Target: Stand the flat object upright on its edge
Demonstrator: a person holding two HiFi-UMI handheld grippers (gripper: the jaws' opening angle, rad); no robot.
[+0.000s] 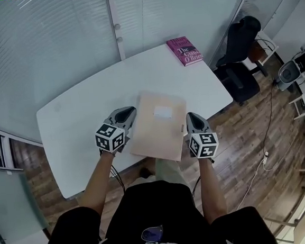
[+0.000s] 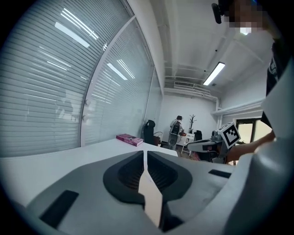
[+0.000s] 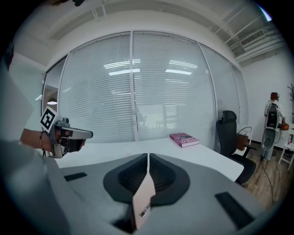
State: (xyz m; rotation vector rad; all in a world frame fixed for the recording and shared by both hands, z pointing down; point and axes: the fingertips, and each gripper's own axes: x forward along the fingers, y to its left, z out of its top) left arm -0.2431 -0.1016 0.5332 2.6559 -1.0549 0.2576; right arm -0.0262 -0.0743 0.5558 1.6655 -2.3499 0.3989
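**Office desk (image 1: 77, 114), tan flat object (image 1: 156, 129) clamped at both sides**

Behind it, glass walls (image 1: 55, 42) with blinds; black chair (image 1: 240, 58) off the desk's right end. The tan flat object sits face up over the near desk edge. Jaws of left gripper (image 1: 126, 114) pinch its left edge, jaws of right gripper (image 1: 191, 122) its right edge. Far corner: pink book (image 1: 184, 50).

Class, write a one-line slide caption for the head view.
A tan folder clamped at opposite edges by left tongs and right tongs over a white table, pink book at its far corner.
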